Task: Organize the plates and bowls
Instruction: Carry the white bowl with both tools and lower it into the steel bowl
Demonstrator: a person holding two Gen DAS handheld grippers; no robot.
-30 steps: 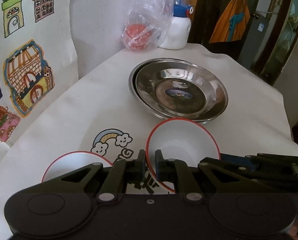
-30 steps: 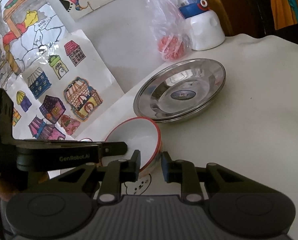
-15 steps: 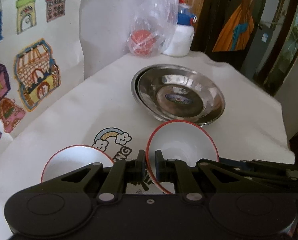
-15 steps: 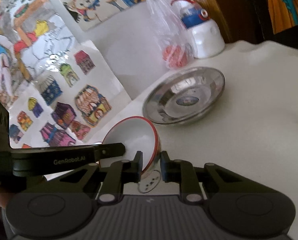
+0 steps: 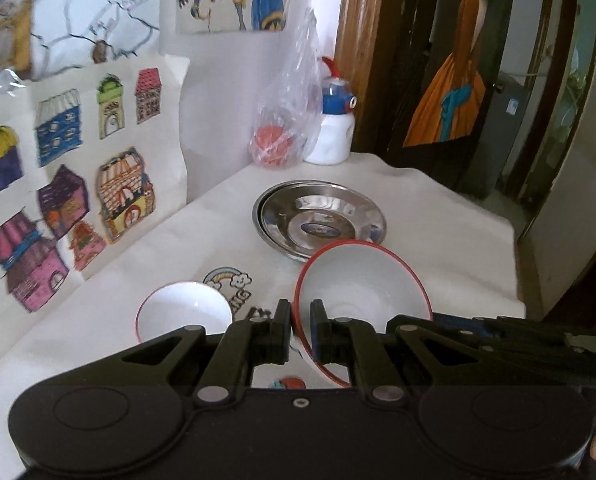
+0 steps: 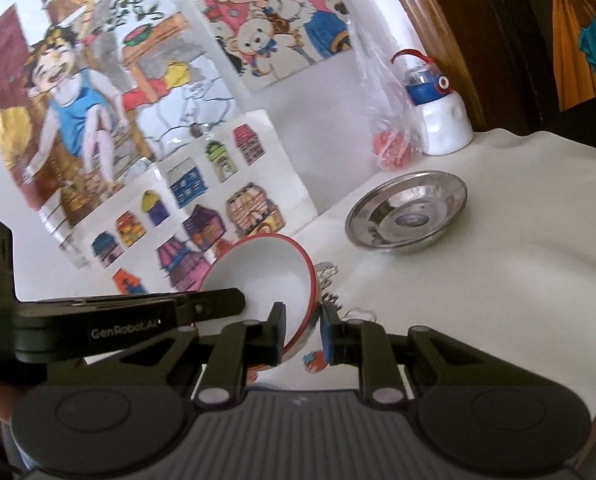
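Above the worktop [image 5: 437,216], one red-rimmed bowl [image 5: 357,280] hangs tilted between both hands; the left gripper [image 5: 298,330] has its jaws clamped on the near-left rim, and the right gripper [image 6: 301,334] has its jaws pinching the opposite rim. A second bowl [image 5: 184,310] sits to the left and below, nearer the left hand; the steel plates [image 5: 321,220] lie ahead, well apart; the second bowl looks the likelier nesting target.

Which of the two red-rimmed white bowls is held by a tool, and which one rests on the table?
The larger-looking bowl, tilted, is pinched at its rim by the left tool. The other bowl sits upright on the table, left of it, untouched.
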